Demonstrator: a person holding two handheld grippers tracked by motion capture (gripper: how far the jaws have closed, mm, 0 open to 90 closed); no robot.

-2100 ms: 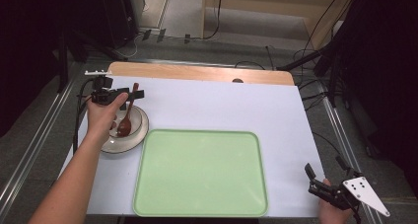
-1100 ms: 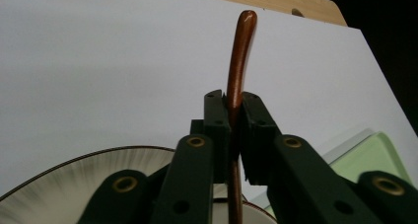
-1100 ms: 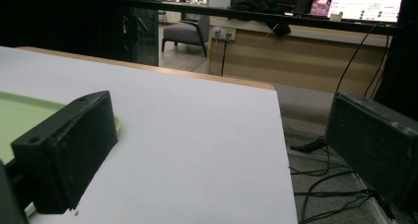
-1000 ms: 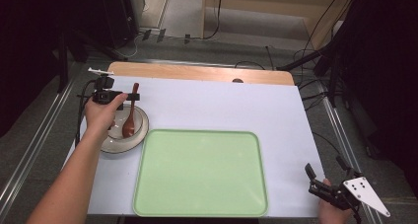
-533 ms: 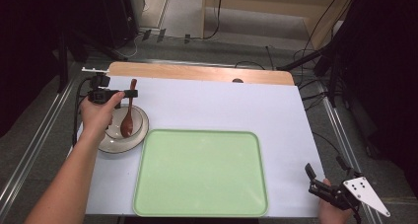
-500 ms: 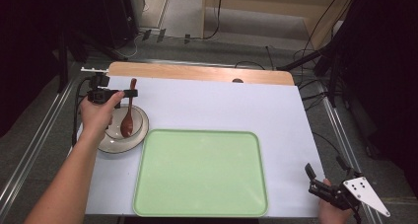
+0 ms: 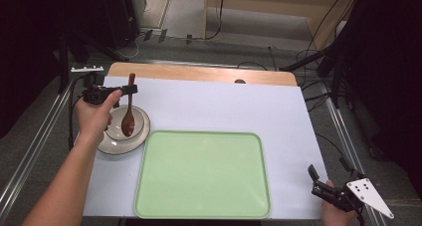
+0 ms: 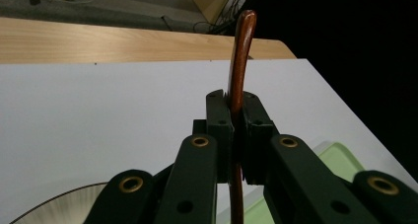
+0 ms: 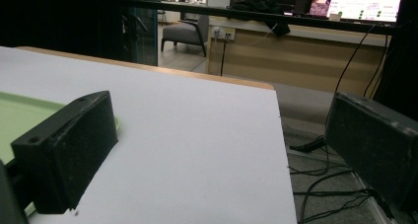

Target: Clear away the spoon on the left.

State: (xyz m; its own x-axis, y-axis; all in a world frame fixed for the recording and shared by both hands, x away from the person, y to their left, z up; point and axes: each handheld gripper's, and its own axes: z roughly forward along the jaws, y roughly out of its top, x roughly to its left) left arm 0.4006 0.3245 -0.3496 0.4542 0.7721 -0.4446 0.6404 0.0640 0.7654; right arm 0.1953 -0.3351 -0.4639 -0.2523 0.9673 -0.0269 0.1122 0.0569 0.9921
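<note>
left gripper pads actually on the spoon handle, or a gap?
Touching. The left gripper view shows the left gripper with both pads pressed against the wooden spoon handle, no gap either side.

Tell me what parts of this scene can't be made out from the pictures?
- Spoon bowl: in the left gripper view the left gripper covers it.
- Bowl on the plate: in the high view the spoon and hand cover part; any contents too small to tell.
- Tray: in the right gripper view the right gripper jaw and the frame edge cut it off.
</note>
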